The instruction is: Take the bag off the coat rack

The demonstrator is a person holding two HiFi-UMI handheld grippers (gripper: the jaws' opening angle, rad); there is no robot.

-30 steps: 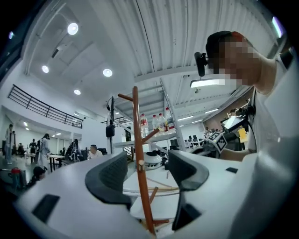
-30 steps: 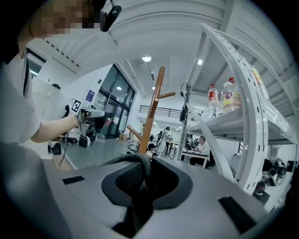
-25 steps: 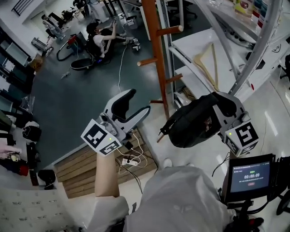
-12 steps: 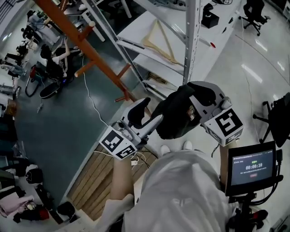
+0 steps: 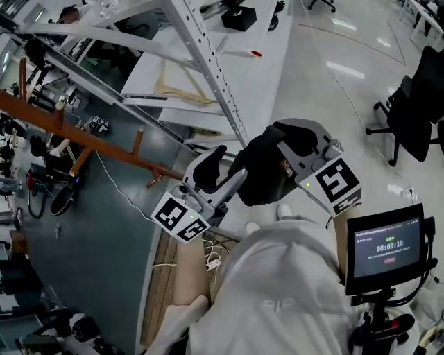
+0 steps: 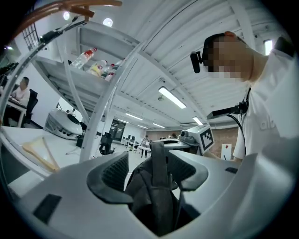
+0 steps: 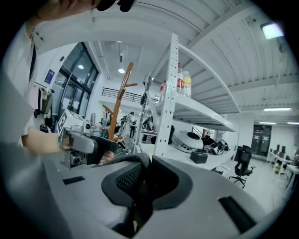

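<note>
While my right tongs (image 5: 276, 143) clench the black bag (image 5: 260, 177), it hangs in the air before me, well clear of the coat rack (image 5: 83, 139); my left tongs (image 5: 234, 161) gape around its strap (image 6: 157, 172), unpinched.

white shelf (image 5: 258, 75): wooden hanger (image 5: 182, 82), black box (image 5: 238, 15) | teal floor (image 5: 104, 239): white cable (image 5: 119, 192)

A black soft fabric bag (image 5: 260, 173) hangs slumped in mid-air, its strap pinched in the right gripper (image 7: 145, 175). It is off the orange-brown wooden coat rack (image 5: 83, 136), whose pegged pole slants across the left, well apart.
</note>
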